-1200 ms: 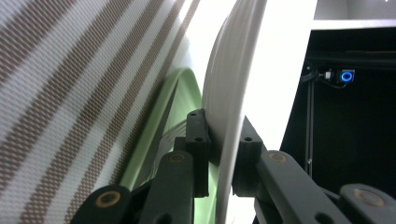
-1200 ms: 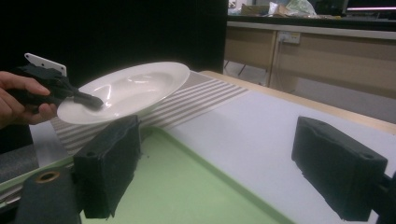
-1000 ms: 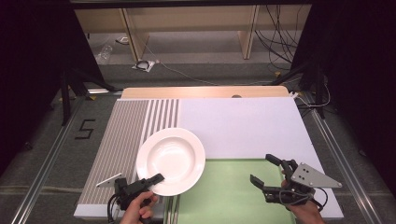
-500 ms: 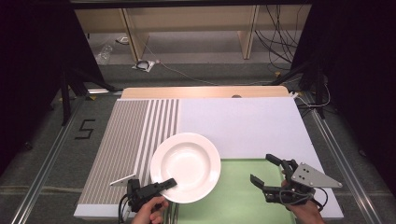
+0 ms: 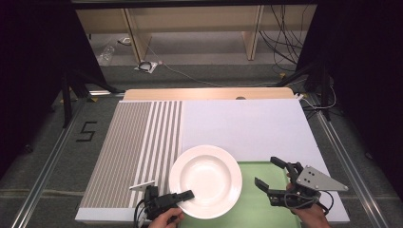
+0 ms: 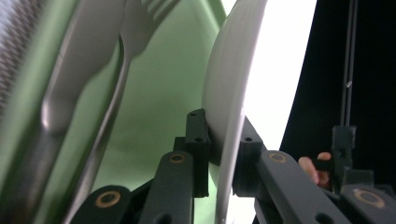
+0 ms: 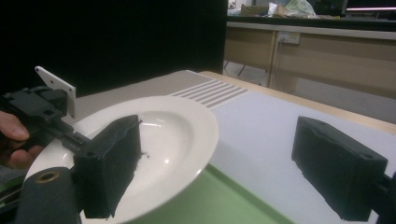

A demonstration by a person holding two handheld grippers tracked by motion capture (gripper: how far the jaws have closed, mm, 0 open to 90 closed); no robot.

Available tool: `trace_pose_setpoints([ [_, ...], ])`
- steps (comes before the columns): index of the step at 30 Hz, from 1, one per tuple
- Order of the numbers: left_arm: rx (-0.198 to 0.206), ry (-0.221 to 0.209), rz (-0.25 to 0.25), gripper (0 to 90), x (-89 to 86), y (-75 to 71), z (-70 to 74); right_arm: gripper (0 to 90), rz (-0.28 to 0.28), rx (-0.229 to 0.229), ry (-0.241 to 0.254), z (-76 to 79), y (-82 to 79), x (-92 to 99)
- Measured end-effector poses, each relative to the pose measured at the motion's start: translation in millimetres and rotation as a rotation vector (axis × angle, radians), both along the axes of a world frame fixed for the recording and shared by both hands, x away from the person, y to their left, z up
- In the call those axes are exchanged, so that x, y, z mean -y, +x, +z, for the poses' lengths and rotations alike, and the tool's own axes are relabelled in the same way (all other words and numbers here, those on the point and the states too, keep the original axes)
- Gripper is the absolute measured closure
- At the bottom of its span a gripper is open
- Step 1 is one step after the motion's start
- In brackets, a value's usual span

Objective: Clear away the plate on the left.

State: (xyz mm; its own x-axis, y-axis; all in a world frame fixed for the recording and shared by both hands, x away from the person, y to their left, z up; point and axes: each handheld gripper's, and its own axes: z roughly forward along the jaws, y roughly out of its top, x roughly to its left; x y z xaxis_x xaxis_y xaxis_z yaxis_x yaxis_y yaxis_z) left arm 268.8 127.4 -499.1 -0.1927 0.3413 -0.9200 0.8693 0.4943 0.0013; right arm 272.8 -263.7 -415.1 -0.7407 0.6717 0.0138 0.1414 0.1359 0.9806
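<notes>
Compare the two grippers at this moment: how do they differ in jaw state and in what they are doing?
1. The left gripper is shut on the rim of the white plate; the right gripper stands open with nothing between its jaws.
2. The left gripper touches the plate, whereas the right gripper hovers apart from it over the green mat.

Both are black, hand-held, and come in from the table's near edge.

A wooden table (image 5: 209, 93) carries striped (image 5: 138, 137), white (image 5: 242, 123) and green mats (image 5: 256, 209).

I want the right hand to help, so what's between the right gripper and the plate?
Nothing: in the high view only bare green mat lies between the open right gripper and the plate.
</notes>
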Motion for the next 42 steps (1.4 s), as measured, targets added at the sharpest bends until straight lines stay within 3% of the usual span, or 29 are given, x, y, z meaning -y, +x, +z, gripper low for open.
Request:
trace_pose_setpoints([
  [18, -0.006, 0.04, -0.125, 79.8, 32.2, -4.9, -8.7, 16.6, 0.0, -0.001, -0.004, 0.0, -0.2, -0.2],
  [33, -0.027, 0.041, -0.186, 79.7, 50.5, -4.3, -15.7, 16.6, 0.002, 0.001, -0.006, 0.0, 0.0, -0.2],
  [42, -0.048, 0.04, -0.192, 79.2, 55.4, -4.5, -20.9, 16.6, 0.002, 0.002, -0.001, 0.1, 0.0, 0.4],
])
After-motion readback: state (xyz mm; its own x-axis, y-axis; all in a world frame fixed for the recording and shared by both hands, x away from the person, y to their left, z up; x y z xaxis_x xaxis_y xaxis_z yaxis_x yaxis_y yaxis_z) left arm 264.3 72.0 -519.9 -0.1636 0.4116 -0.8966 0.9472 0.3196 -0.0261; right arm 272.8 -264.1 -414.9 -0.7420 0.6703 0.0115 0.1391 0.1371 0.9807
